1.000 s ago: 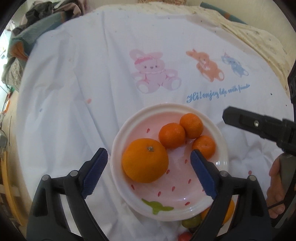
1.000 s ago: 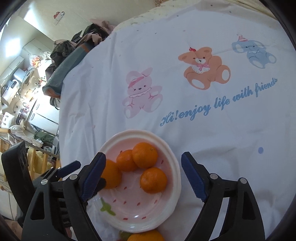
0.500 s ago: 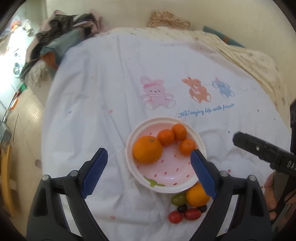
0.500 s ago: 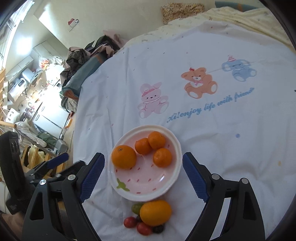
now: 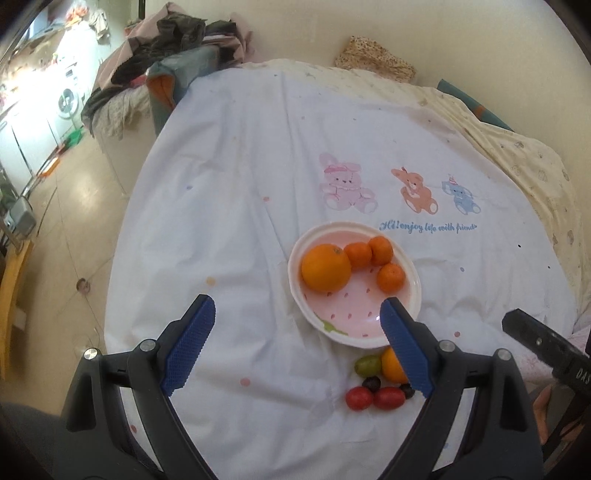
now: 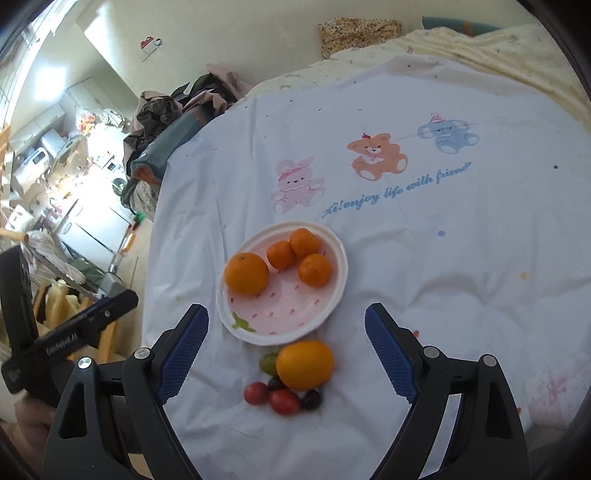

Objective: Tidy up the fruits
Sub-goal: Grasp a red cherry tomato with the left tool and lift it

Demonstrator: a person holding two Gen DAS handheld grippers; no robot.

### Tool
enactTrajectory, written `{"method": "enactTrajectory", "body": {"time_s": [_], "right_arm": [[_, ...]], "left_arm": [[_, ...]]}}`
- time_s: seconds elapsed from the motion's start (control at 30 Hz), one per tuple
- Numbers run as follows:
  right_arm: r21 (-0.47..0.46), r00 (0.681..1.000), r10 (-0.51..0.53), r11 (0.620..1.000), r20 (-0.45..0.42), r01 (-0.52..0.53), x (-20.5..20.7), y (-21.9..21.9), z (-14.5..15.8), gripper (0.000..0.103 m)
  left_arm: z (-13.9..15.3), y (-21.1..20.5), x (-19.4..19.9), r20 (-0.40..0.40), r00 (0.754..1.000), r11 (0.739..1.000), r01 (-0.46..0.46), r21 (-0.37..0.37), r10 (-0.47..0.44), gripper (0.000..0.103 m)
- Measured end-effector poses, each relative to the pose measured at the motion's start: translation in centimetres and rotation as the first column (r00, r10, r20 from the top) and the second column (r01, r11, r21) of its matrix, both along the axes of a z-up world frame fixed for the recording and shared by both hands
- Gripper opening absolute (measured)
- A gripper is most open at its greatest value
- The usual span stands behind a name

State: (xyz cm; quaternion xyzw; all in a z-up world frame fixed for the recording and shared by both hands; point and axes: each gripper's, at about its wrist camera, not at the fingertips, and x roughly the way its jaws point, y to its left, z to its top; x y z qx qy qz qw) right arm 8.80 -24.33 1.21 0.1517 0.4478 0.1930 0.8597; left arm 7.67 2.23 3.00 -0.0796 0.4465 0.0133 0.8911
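Oranges [image 6: 246,273] on pink plate [image 6: 332,299], both grippers' fingers [image 6: 183,356] wide apart, empty.

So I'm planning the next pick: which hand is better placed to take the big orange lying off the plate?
Probably the right. Its open tongs frame the large loose orange beside the pink strawberry-print plate, with nothing held. The left tongs, also open, sit off to the side, one finger covering the fruit.

A bed [image 5: 517,155] under a white cartoon-animal sheet [image 5: 258,166] stands against a cream wall [image 6: 258,33], clothes [image 5: 177,40] heaped at its far corner, beside a sunlit tiled floor [image 5: 74,229] and kitchen clutter [image 6: 48,155].
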Motion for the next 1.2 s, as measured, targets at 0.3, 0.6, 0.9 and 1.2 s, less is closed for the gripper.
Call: {"method": "enactTrajectory", "body": {"time_s": [0.3, 0.6, 0.9, 1.2], "right_arm": [[0.028, 0.996, -0.046, 0.998, -0.077, 0.048, -1.2, -0.9, -1.5, 0.089], [0.065, 0.985, -0.074, 0.994, -0.157, 0.085, -1.2, -2.6, -3.1, 0.089], [0.071, 0.968, -0.102, 0.99, -0.229, 0.121, 0.1, -3.2, -4.5, 0.089], [0.126, 0.952, -0.093, 0.983, -0.292, 0.135, 0.5, -3.6, -5.6, 0.089]], "left_arm": [[-2.2, -0.8, -0.6, -0.079, 0.996, 0.999, 0.039, 0.023, -0.037, 0.089], [-4.5, -0.6, 0.1, -0.163, 0.986, 0.998, 0.029, 0.056, -0.02, 0.089], [-10.3, -3.9, 0.4, -0.406, 0.89, 0.978, 0.194, -0.071, -0.206, 0.087], [-12.9, -6.3, 1.5, -0.476, 0.827, 0.954, 0.241, -0.179, -0.299, 0.059]]}}
